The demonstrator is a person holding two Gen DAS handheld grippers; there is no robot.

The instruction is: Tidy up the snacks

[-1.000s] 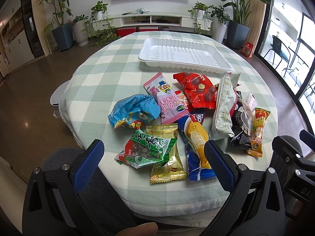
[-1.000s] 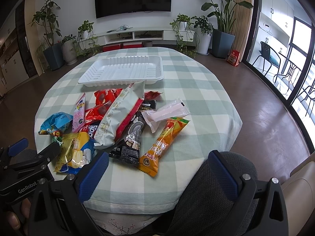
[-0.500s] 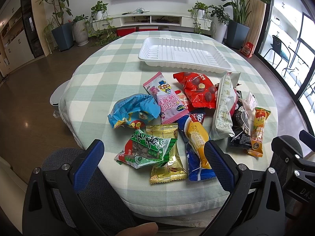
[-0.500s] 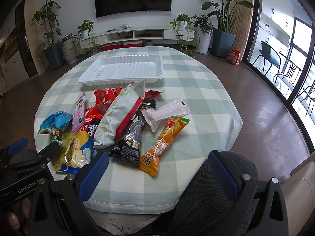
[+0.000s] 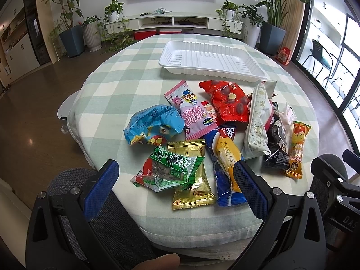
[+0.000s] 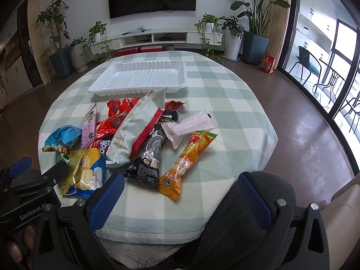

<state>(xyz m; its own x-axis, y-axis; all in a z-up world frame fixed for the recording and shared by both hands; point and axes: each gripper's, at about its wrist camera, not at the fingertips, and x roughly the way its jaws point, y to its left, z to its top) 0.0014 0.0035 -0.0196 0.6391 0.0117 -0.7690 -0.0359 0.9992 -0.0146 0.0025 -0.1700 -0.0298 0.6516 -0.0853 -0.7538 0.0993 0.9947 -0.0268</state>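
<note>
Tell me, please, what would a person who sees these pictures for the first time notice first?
First, the bright heap of snack packets on the near half of the round checked table, some lying over others. Behind the heap stands a white tray with nothing in it. Both claws, left and right, hang open at the near edge, holding nothing.

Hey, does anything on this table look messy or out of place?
Yes. The white ribbed plastic tray holds nothing, while the snack packets lie heaped on the green checked tablecloth, overlapping at odd angles. Nothing looks torn or spilled.
</note>
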